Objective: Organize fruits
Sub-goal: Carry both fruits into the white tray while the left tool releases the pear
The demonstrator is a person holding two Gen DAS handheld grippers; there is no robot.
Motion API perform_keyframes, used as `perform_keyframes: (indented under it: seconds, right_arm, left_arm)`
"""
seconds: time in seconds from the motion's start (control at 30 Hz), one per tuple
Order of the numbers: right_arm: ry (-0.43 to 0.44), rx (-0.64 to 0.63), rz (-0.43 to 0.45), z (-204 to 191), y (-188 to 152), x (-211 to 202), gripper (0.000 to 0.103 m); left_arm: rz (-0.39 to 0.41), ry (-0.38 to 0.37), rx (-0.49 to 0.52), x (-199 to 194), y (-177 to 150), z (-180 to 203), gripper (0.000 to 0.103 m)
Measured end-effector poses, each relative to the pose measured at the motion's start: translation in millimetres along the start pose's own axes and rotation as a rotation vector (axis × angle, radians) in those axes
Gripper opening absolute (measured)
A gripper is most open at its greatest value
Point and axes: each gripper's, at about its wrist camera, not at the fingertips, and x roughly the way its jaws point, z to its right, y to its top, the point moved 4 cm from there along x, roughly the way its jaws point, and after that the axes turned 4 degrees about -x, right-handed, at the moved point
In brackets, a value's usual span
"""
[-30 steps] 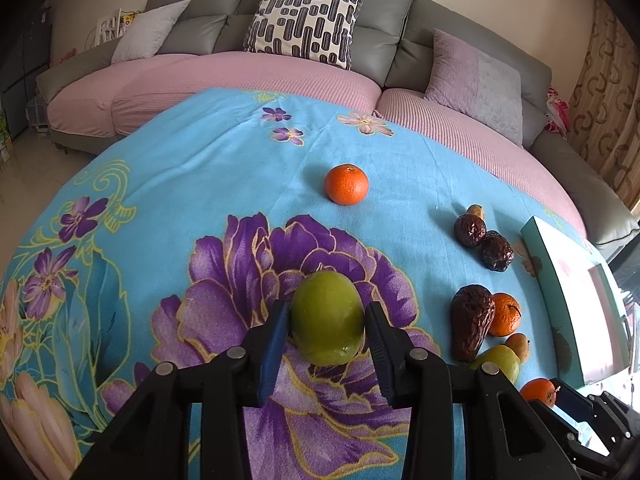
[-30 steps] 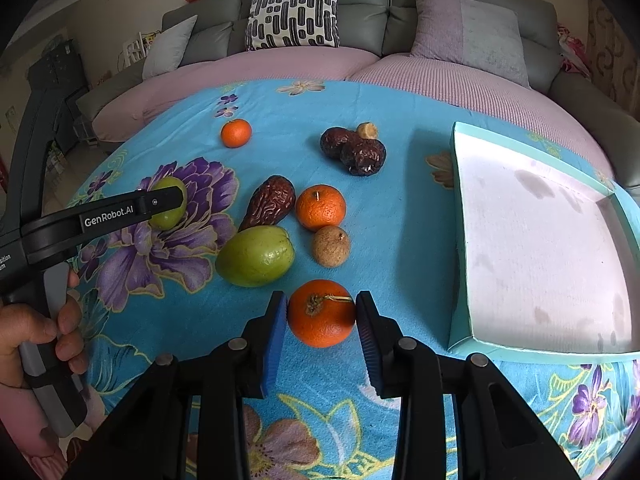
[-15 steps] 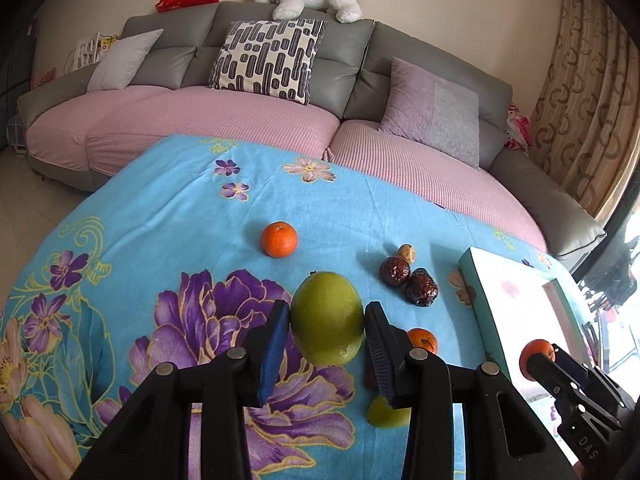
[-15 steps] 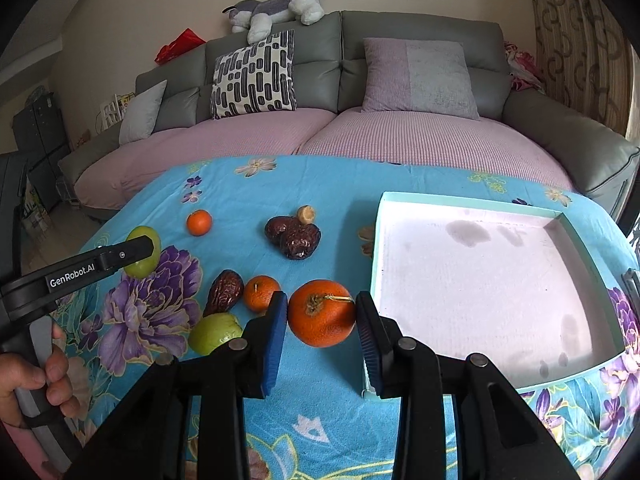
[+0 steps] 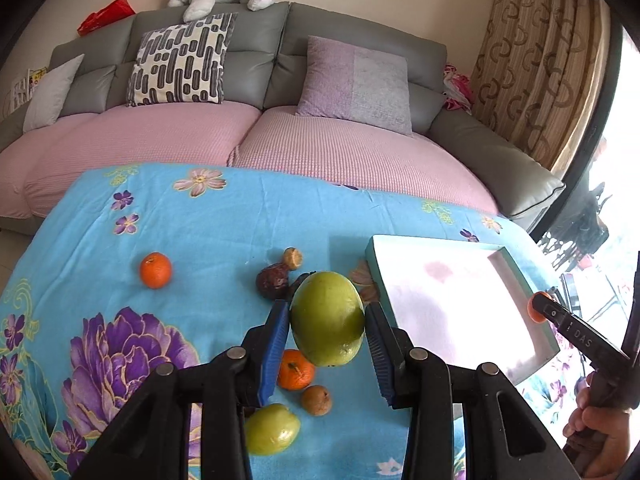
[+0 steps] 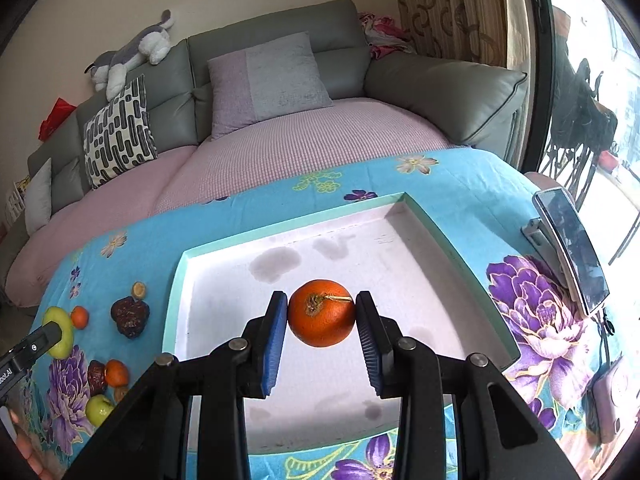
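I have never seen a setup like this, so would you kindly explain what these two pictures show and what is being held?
There is no robot here: a person holds a two-finger grasping tool in each hand, and a fisheye camera on each one looks forward along its black fingers with blue pads.

The left wrist picture shows the left tool shut on a large green oval fruit, raised above the blue flowered tablecloth. On the cloth lie small oranges, dark wrinkled fruits, a small brown fruit and another green fruit.

The right wrist picture shows the right tool shut on a round orange fruit with a stem, held over the shallow white tray with a teal rim, which holds no fruit yet. A grey sofa with pink seat covers stands behind.
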Motion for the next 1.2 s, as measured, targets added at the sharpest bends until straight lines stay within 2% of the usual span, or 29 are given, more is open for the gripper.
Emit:
perform_keyframes:
  seconds: [0.23,0.47,0.63,0.87,1.2]
  right_arm:
    - [-0.172,0.096,-0.039,63.2,-11.1,12.3,0.036]
    - [-0.166,0.102,-0.071,68.3,-21.2,26.8,0.037]
    - [-0.163,0.100,-0.120,69.1,-30.5,40.3,0.037]
    - [-0.164,0.086,-0.145,66.7,-35.5,46.1,0.037]
    - [-0.172,0.080,-0.149,64.8,-35.6,48.7,0.037]
  left_arm:
    - [-0.039,-0.110,0.135,24.6,-2.2,76.7,0.042]
    - [-0.106,-0.166,0.238,58.2,-28.0,127.8,0.042]
    - [-0.170,-0.163,0.257,79.3,-53.9,129.0,0.042]
    - [-0.216,-0.156,0.261,89.1,-66.9,127.8,0.042]
    - [-0.217,-0.160,0.257,90.8,-66.5,128.1,0.042]
